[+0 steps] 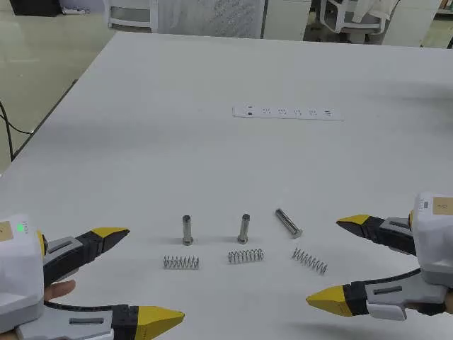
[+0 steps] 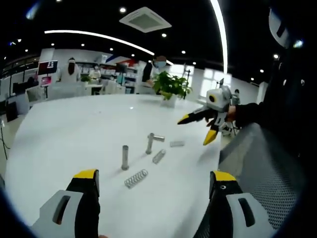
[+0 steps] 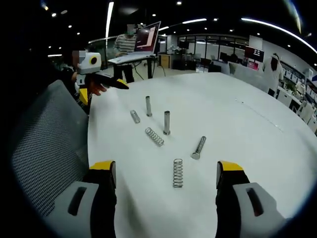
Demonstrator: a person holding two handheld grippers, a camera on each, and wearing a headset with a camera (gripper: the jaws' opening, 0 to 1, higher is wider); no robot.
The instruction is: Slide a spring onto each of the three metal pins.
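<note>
Left gripper [image 1: 144,273]: lower left of the head view. It has a white body and black jaws ending in pointed yellow tips. The jaws are spread wide with nothing between them.
Right gripper [image 1: 327,261]: lower right, same build. The jaws gape and hold nothing.
Springs: three short coils of bright wire lie flat in a row across the lower centre. They are the left spring [image 1: 181,262], the middle spring [image 1: 245,255] and the right spring [image 1: 309,260]; the last is slanted. All are loose, each just below a pin and apart from it.
Pins: smooth grey metal cylinders, each with a wider head. The left pin [image 1: 187,229] and middle pin [image 1: 243,229] stand upright on their heads. The right pin [image 1: 288,222] lies on its side, slanting.
Power strip [image 1: 287,112]: a flat white bar with a row of sockets, above centre.
Table [image 1: 141,127]: a plain, smooth white top.
Room: an open office. There are office chairs [image 1: 352,18] along the top edge, a grey mesh chair back [image 3: 44,144], a potted plant [image 2: 171,85] and ceiling lights [image 2: 220,29] in strips and spots.
</note>
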